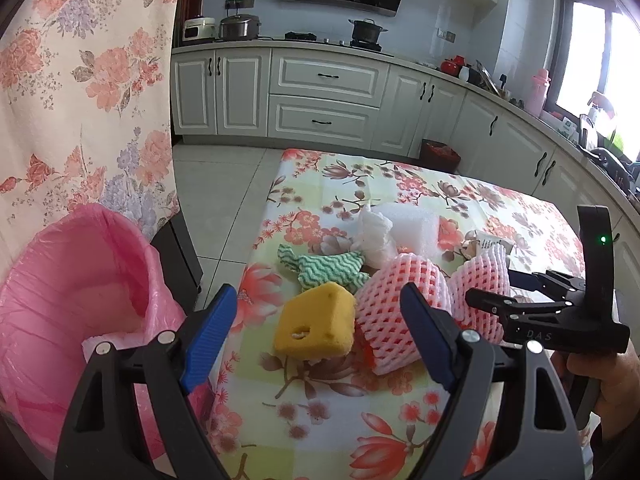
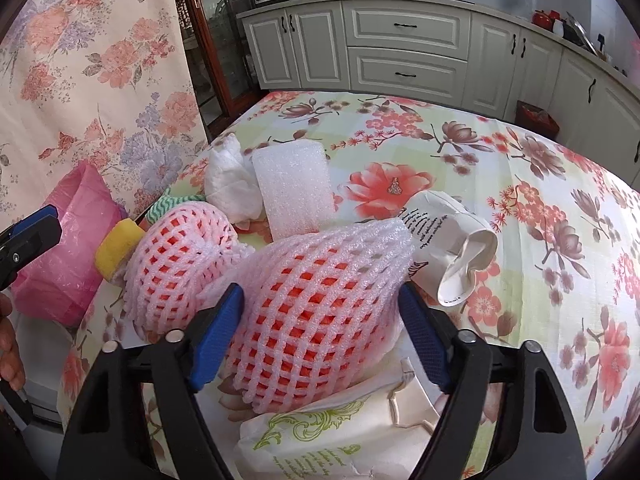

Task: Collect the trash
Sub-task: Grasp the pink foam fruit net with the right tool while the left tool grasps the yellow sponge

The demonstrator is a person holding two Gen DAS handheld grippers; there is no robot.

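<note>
My left gripper [image 1: 318,296] hangs open over the table's left end, with a yellow sponge [image 1: 316,324] lying just ahead between its fingers, untouched. Beside the sponge lies a pink foam fruit net [image 1: 392,320]. A second pink foam net [image 2: 316,272] with something red inside sits between the blue pads of my right gripper [image 2: 320,296], and both pads touch its flanks. In the left wrist view the right gripper [image 1: 496,286] comes in from the right around that net [image 1: 480,276]. A bin lined with a pink bag [image 1: 72,280] stands left of the table.
On the flowered tablecloth [image 1: 400,400] lie a green-and-white cloth [image 1: 332,268], a crumpled tissue [image 1: 374,236], a white foam block [image 2: 294,188], a crushed paper cup [image 2: 452,248] and a printed paper bag [image 2: 340,440]. A hand [image 1: 600,376] holds the right gripper. Kitchen cabinets stand behind.
</note>
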